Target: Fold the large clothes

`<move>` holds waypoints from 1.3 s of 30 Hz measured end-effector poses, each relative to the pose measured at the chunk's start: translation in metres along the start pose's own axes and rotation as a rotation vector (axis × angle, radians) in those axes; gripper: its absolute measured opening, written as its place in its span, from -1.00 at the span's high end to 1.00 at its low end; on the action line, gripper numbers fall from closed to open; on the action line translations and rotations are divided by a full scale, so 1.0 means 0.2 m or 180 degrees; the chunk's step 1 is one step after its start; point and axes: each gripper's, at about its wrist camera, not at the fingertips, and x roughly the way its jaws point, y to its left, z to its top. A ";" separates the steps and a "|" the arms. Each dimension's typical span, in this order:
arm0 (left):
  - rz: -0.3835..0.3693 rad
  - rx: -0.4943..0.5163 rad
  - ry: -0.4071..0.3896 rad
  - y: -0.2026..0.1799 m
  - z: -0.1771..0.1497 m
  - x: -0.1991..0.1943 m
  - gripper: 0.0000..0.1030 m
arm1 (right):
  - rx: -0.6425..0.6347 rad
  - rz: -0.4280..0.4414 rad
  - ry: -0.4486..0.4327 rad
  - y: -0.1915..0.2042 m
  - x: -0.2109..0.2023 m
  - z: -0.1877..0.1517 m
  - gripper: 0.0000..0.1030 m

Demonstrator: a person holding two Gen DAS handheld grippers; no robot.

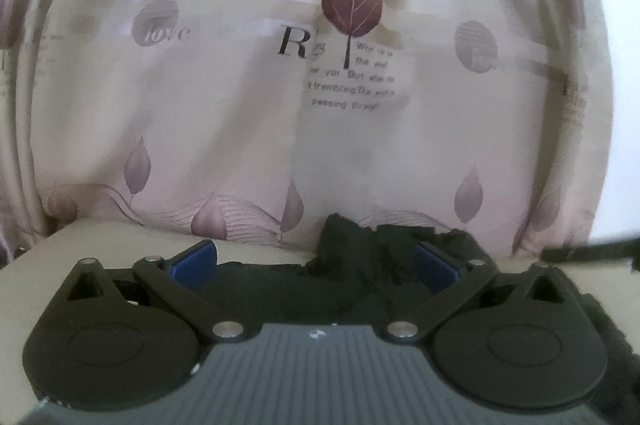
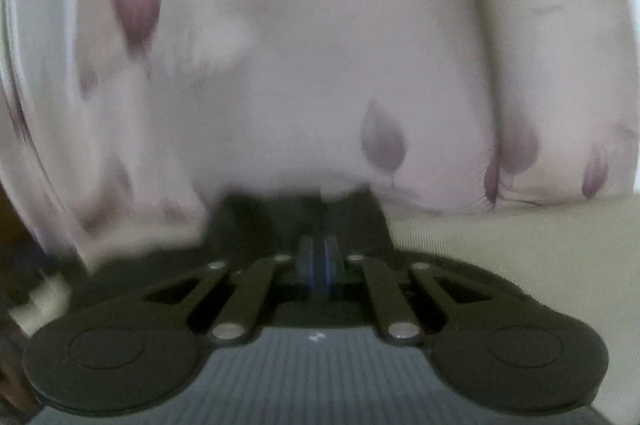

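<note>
A black garment (image 1: 352,257) lies bunched on a beige surface (image 1: 120,241). In the left wrist view my left gripper (image 1: 316,261) is open, its blue pads (image 1: 196,261) wide apart, with the black cloth lying between them and heaped over the right pad. In the right wrist view my right gripper (image 2: 319,265) is shut, its blue pads pressed together on the edge of the black garment (image 2: 256,221), which spreads out ahead of the fingertips. That view is blurred by motion.
A pale pink curtain (image 1: 248,105) printed with purple leaves and lettering hangs close behind the surface and fills the background of both views (image 2: 320,65). The beige surface (image 2: 520,257) extends to the right in the right wrist view.
</note>
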 end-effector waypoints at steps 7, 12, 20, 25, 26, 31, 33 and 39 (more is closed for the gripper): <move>0.0307 0.0099 0.0255 0.11 -0.14 0.21 -0.95 | -0.0073 -0.0300 0.0264 -0.11 0.10 -0.24 0.93; 0.0343 -0.0206 0.0562 0.25 -0.21 0.31 -0.94 | 0.0169 -0.0148 0.0347 -0.15 0.16 -0.27 0.94; 0.0306 -0.0223 0.0944 0.28 -0.25 0.42 -1.00 | 0.0687 0.0101 0.0387 -0.25 0.23 -0.33 0.95; 0.0395 -0.0116 0.1042 0.26 -0.26 0.44 -1.00 | 0.0586 0.0054 0.0379 -0.23 0.24 -0.33 0.95; 0.0428 -0.0055 0.1010 0.24 -0.26 0.43 -1.00 | 0.0595 0.0063 0.0376 -0.23 0.24 -0.32 0.94; 0.0495 0.0181 0.0656 0.18 -0.20 0.31 -0.91 | 0.0324 -0.0118 0.0218 -0.13 0.10 -0.23 0.85; 0.0394 0.0071 0.0602 0.17 -0.17 0.25 -0.91 | 0.0148 -0.0054 -0.0049 -0.03 -0.02 -0.19 0.85; 0.0333 0.0349 0.0763 0.05 -0.25 0.21 -0.77 | -0.0300 0.0391 0.0136 0.24 -0.03 -0.24 0.88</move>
